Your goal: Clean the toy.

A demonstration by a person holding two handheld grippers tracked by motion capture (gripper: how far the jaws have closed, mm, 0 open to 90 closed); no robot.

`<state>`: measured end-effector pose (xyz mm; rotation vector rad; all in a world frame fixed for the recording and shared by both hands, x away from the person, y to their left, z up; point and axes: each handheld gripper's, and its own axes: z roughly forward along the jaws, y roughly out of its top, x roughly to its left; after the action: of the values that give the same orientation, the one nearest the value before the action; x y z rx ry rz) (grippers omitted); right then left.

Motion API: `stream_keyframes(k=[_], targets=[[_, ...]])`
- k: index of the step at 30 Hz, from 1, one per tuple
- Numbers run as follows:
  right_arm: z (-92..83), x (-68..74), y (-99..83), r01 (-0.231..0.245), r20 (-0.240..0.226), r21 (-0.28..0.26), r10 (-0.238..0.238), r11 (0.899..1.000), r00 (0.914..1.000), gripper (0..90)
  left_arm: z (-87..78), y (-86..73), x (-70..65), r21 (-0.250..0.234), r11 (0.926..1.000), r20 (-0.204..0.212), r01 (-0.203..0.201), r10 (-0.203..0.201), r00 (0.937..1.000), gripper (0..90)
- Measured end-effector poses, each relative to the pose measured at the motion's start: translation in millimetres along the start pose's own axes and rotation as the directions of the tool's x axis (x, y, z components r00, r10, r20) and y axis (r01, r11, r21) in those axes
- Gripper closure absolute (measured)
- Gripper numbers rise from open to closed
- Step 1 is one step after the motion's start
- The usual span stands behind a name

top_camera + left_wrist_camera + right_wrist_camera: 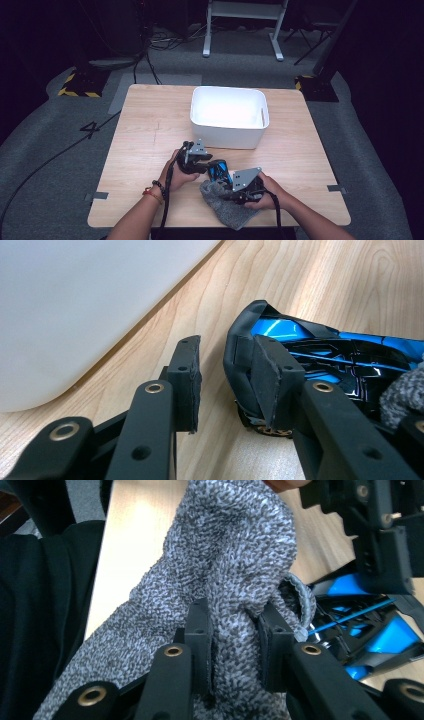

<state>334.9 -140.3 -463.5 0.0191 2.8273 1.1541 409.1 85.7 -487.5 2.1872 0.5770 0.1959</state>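
Right claw point(234, 645) pinches grey cloth point(230, 560) — beside blue toy point(365, 630)

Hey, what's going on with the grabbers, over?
Right gripper shut on cloth. Left gripper pinching toy car edge. White bin behind, nothing blocking.

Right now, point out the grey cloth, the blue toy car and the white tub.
grey cloth point(235, 545): right gripper view, upper fold.
blue toy car point(272, 329): left gripper view, blue body panel.
white tub point(227, 137): high view, front wall.
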Motion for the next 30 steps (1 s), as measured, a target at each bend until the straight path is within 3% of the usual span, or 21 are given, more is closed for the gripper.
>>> stream_keyframes(k=[7, 9, 11, 15, 17, 19, 21, 22, 23, 24, 28, 30], targets=[[-17.2, 0.3, -17.0, 0.043, -0.091, 0.067, -0.037, 0.997, 0.9952, 72.7, -0.2, 0.7, -0.9, 0.004, 1.0000, -0.009, -0.008, 0.008, 0.9999, 65.2], [-25.2, -2.2, -23.8, 0.044, -0.096, 0.093, -0.035, 0.995, 0.9948, 72.9, -0.2, 0.6, -0.5, 0.001, 1.0000, -0.020, -0.005, 0.005, 0.9998, 65.5], [-30.1, -5.8, -30.7, 0.050, -0.053, 0.136, -0.043, 0.989, 0.9977, 72.5, -0.9, 0.5, 0.4, 0.003, 1.0000, -0.026, -0.006, 0.006, 0.9997, 65.7], [-37.5, -22.6, -43.8, -0.013, 0.058, 0.193, 0.002, 0.981, 0.9983, 72.5, -0.5, 0.5, -0.2, 0.001, 1.0000, -0.024, -0.003, 0.003, 0.9997, 66.5], [-38.0, -33.7, -45.9, -0.061, 0.164, 0.201, 0.028, 0.978, 0.9861, 72.5, -0.3, 0.5, -0.1, 0.001, 1.0000, -0.023, -0.006, 0.006, 0.9997, 66.4], [-37.3, -41.2, -45.3, -0.101, 0.217, 0.185, 0.059, 0.978, 0.9744, 72.0, -0.4, 0.4, 0.6, 0.003, 1.0000, -0.020, -0.007, 0.007, 0.9998, 66.3], [-35.5, -50.2, -41.8, -0.159, 0.275, 0.114, 0.123, 0.981, 0.9536, 71.7, -0.4, 0.2, 0.6, 0.001, 1.0000, -0.018, -0.002, 0.002, 0.9998, 66.3], [-33.9, -54.2, -38.4, -0.186, 0.286, 0.078, 0.157, 0.980, 0.9454, 70.7, -0.3, 0.2, 0.6, 0.001, 1.0000, -0.018, -0.001, 0.001, 0.9998, 66.3], [-30.2, -58.6, -33.4, -0.208, 0.312, 0.037, 0.186, 0.978, 0.9317, 70.3, -0.1, 0.1, 0.6, -0.001, 1.0000, -0.017, 0.000, 0.000, 0.9999, 66.3], [-25.7, -61.3, -29.5, -0.224, 0.320, 0.026, 0.204, 0.974, 0.9254, 70.4, -0.2, 0.1, 0.7, -0.001, 1.0000, -0.016, -0.001, 0.001, 0.9999, 66.3], [-7.0, -66.1, -21.3, -0.211, 0.355, 0.067, 0.174, 0.975, 0.9183, 70.6, -0.4, -0.4, 0.8, -0.003, 1.0000, -0.018, 0.002, -0.002, 0.9998, 66.3], [-2.3, -72.4, -19.1, -0.229, 0.364, 0.066, 0.191, 0.971, 0.9117, 70.8, -0.5, -0.7, 0.8, -0.005, 1.0000, -0.012, 0.006, -0.006, 0.9999, 66.5]])
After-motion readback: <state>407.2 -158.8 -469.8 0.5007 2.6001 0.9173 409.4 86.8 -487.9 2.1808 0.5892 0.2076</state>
